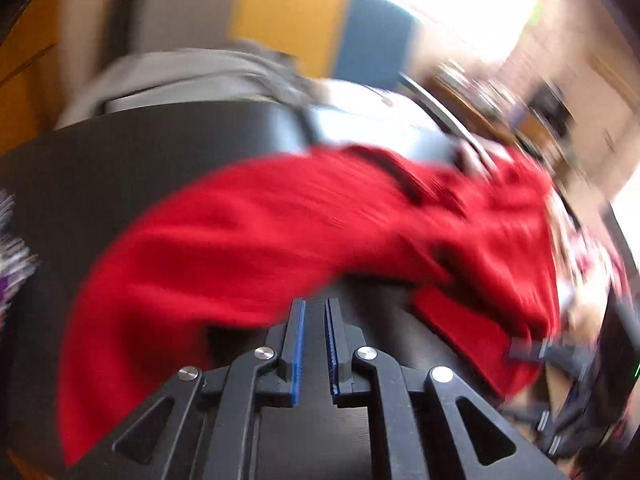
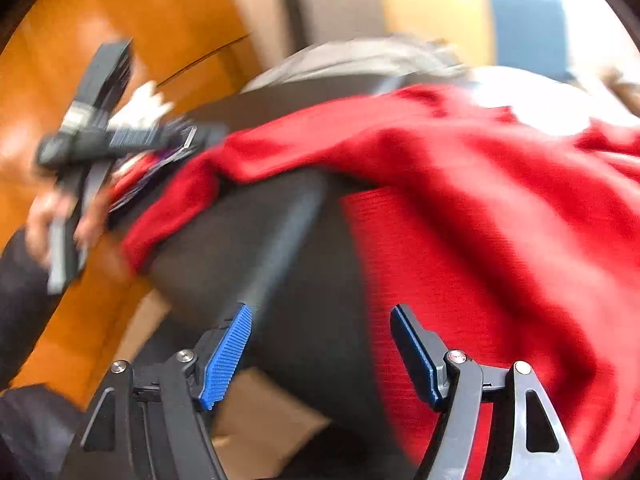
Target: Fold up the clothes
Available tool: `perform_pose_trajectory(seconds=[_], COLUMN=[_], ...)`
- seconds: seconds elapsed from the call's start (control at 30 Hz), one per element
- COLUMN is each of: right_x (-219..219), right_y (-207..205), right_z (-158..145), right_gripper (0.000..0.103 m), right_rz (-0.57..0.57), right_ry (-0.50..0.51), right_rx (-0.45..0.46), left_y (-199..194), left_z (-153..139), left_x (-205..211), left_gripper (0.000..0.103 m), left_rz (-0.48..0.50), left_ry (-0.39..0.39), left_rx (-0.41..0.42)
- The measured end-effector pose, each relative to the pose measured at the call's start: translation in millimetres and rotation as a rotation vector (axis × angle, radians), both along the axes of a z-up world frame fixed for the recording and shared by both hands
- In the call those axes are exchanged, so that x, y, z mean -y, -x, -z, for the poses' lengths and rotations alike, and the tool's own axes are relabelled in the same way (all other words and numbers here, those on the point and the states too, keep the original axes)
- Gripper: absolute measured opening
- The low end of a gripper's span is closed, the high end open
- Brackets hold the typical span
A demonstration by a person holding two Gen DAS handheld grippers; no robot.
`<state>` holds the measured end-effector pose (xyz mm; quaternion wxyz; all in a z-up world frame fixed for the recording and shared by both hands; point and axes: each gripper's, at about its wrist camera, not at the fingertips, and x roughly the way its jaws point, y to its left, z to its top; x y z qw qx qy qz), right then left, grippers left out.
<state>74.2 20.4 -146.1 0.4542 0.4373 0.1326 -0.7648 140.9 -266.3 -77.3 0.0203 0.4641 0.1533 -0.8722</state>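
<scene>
A red garment (image 1: pixel 280 224) lies spread and rumpled across a black table (image 1: pixel 120 152); it also shows in the right wrist view (image 2: pixel 460 200). My left gripper (image 1: pixel 316 308) hovers just short of the garment's near edge, its blue pads (image 1: pixel 298 344) almost together with a thin gap and nothing between them. My right gripper (image 2: pixel 320 316) is open and empty above bare table (image 2: pixel 304 280), with the garment's edge close to its right finger (image 2: pixel 412 352). The left gripper (image 2: pixel 104 136) shows at the far left of the right wrist view. Both views are motion-blurred.
A grey cloth (image 1: pixel 180 76) lies at the table's far edge; it shows in the right wrist view too (image 2: pixel 360 60). Orange wooden floor (image 2: pixel 120 20) lies to the left. A brown cardboard piece (image 2: pixel 260 428) sits below the table's near edge. Cluttered furniture (image 1: pixel 500 104) stands at the right.
</scene>
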Motion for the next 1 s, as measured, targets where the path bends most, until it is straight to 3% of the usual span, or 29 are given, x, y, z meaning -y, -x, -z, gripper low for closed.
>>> perform_pose_trajectory(seconds=[0.13, 0.27, 0.47, 0.53, 0.63, 0.73, 0.8, 1.0], right_x=[-34, -45, -22, -5, -1, -1, 1, 22], right_y=[27, 38, 36, 28, 24, 26, 25, -1], right_z=[9, 21, 34, 42, 44, 43, 41, 38], right_gripper=[0.073, 0.076, 0.103, 0.103, 0.103, 0.103, 0.103, 0.103], right_rz=[0.105, 0.127, 0.091, 0.063, 0.054, 0.052, 0.04, -0.072], right_ry=[-0.063, -0.09, -0.091, -0.131, -0.142, -0.133, -0.121, -0.07], right_rx=[-0.037, -0.035, -0.04, -0.081, -0.099, -0.089, -0.066, 0.002], left_y=[33, 56, 80, 87, 90, 82, 72, -16], left_z=[17, 24, 40, 45, 50, 48, 47, 36], left_x=[-65, -74, -72, -75, -82, -92, -92, -51], left_gripper=[0.012, 0.017, 0.025, 0.028, 0.027, 0.011, 0.01, 0.009], left_rz=[0.159, 0.169, 0.179, 0.164, 0.153, 0.185, 0.178, 0.054], left_ry=[0.047, 0.02, -0.023, -0.041, 0.004, 0.058, 0.046, -0.096], left_rx=[0.036, 0.056, 0.103, 0.106, 0.116, 0.117, 0.116, 0.078])
